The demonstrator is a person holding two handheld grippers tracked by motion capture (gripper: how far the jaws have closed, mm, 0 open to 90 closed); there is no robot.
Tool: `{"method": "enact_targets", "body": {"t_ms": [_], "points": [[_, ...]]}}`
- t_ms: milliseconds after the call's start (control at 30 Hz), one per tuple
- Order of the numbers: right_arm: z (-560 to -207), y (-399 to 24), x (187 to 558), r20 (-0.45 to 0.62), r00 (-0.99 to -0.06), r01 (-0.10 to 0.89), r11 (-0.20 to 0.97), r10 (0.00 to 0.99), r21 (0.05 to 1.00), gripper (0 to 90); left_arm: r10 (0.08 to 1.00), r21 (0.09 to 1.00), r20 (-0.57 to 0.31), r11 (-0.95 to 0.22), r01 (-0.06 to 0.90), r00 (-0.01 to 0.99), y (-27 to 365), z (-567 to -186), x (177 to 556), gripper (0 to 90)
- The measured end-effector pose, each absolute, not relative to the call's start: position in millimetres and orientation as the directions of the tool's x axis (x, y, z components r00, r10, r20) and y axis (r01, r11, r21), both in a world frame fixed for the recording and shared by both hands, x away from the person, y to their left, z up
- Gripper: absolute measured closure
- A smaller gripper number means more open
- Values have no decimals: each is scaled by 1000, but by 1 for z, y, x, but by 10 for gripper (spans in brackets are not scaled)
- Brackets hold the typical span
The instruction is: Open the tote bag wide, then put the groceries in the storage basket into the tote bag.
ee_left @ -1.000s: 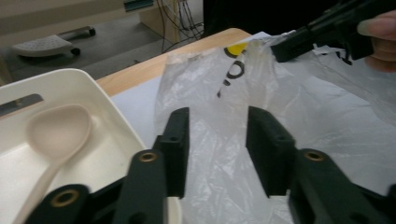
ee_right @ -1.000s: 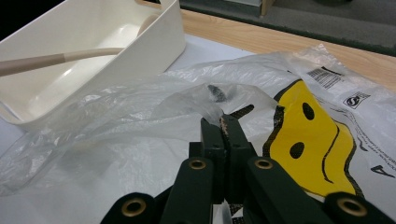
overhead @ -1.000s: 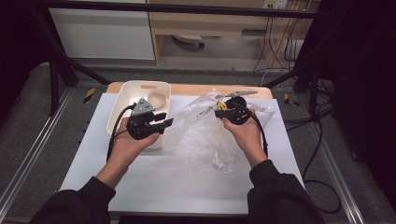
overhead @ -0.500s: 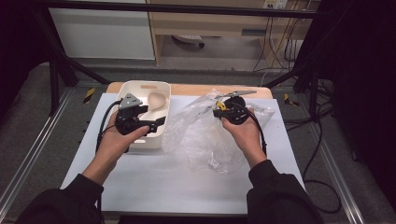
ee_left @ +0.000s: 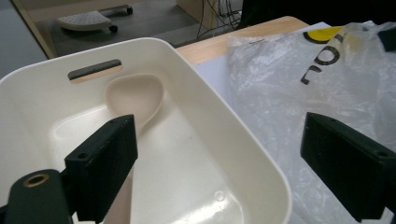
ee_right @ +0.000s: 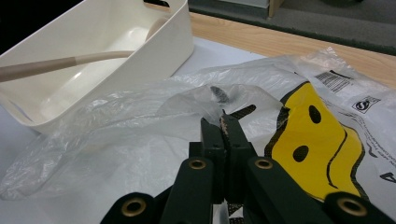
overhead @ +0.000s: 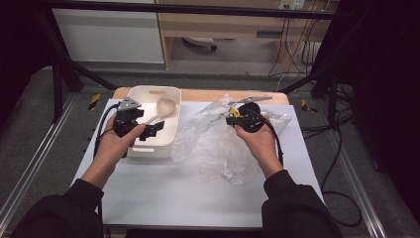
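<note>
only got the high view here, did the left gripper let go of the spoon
Observer: Yes. In the left gripper view the left gripper has just been opening; its jaws stand wide apart with nothing between them, and the spoon lies in the white bin.
Operator: and the right one, what's it got
Observer: The right gripper is shut on the plastic bag, pinching a fold of clear film.
Operator: any print on that bag
Observer: A yellow smiley face and a barcode label.

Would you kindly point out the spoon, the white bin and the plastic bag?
spoon (ee_left: pixel 135 95), left gripper view, its bowl.
white bin (overhead: pixel 148 150), high view, near wall.
plastic bag (ee_right: pixel 140 126), right gripper view, clear crumpled film.
</note>
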State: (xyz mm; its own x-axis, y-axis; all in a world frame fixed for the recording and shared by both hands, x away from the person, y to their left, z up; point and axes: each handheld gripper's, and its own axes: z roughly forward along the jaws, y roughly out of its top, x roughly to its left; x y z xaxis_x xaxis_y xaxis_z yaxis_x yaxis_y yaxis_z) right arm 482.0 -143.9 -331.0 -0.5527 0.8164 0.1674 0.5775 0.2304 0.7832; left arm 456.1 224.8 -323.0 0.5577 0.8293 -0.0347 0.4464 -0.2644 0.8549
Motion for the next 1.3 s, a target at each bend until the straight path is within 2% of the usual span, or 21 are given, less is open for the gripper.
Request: {"method": "enact_targets", "body": {"t_ms": [467,933,1233,1300], "points": [[-339,-140,481,168,-564,580,243,809,777,900,861,851,-62,-218,477,505,250,-321,470,92],[-343,-143,480,174,-562,584,239,808,775,900,869,824,-42,-249,509,493,258,-335,477,104],[-349,-142,481,179,-562,591,240,808,770,900,871,798,-20,-281,533,490,267,-345,481,210],[-350,-142,481,178,-563,590,242,807,770,900,872,791,-12,-291,538,489,269,-347,482,272]]}}
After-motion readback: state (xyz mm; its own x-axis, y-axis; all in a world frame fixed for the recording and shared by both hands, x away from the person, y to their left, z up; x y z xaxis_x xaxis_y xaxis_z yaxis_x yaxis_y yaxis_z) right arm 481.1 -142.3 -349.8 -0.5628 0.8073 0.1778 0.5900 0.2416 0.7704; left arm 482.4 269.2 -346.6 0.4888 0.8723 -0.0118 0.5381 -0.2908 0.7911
